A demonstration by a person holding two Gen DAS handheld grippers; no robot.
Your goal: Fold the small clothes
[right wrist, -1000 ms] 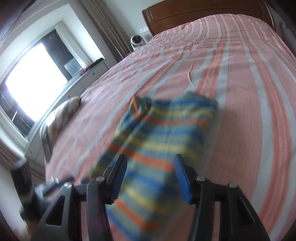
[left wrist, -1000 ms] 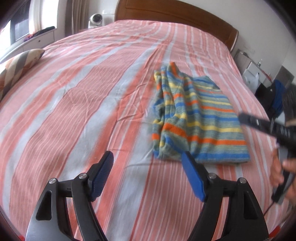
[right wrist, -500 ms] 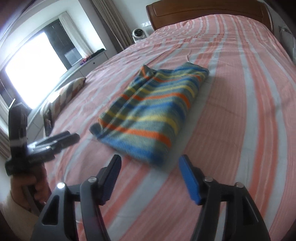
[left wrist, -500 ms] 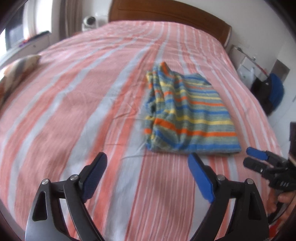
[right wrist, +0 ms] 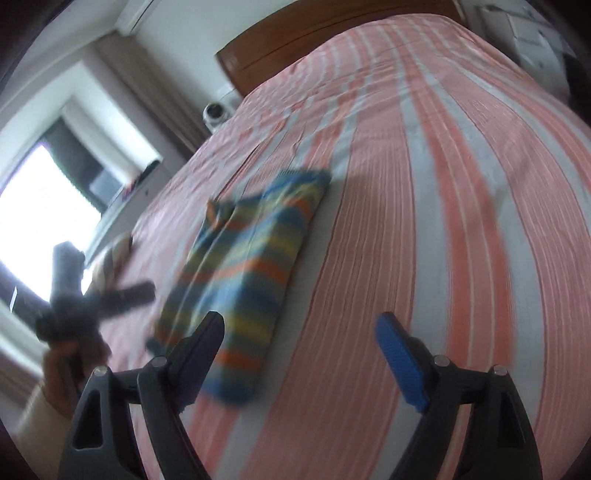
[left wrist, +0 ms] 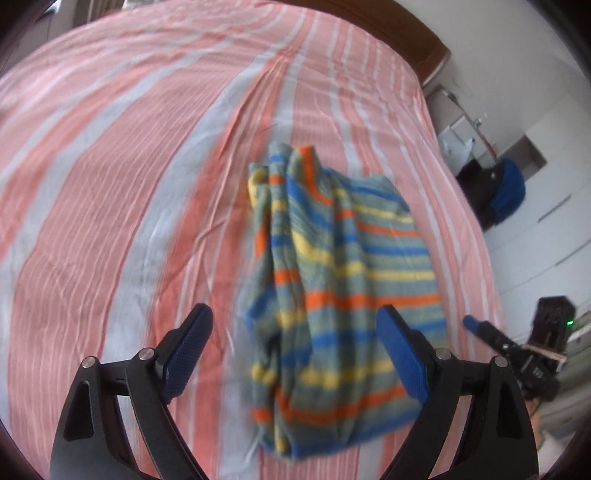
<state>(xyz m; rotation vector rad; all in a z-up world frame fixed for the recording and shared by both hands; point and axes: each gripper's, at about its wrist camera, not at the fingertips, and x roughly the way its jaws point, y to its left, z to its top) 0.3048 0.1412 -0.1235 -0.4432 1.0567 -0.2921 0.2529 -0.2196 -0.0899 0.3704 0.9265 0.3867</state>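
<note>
A small folded garment [left wrist: 343, 295] with blue, yellow, orange and grey-green stripes lies flat on the bed. My left gripper [left wrist: 293, 317] hovers over its near half, open, its blue pads [left wrist: 402, 354] wide on either side and not pressing it. My right gripper [right wrist: 301, 325] is to the right of the garment [right wrist: 251, 269]. Its jaws are opening, with only bedsheet between them. Its left finger overlaps the garment's near corner in view. Each gripper appears in the other's view, the right one [left wrist: 480, 330] at the bed's edge and the left one [right wrist: 122, 295] blurred.
The bed [left wrist: 110, 184] has a pink and white striped sheet and a wooden headboard [right wrist: 314, 33]. A pillow [right wrist: 114, 254] lies at its left edge below a bright window. A white round device [right wrist: 216, 112] stands by the headboard. A dark bag with something blue [left wrist: 506, 192] and white drawers are at the right.
A second ago the garment was close up between the right jaws; now it lies flat and that gripper has drawn back, jaws wider. The left gripper has swung over the garment and opened wider.
</note>
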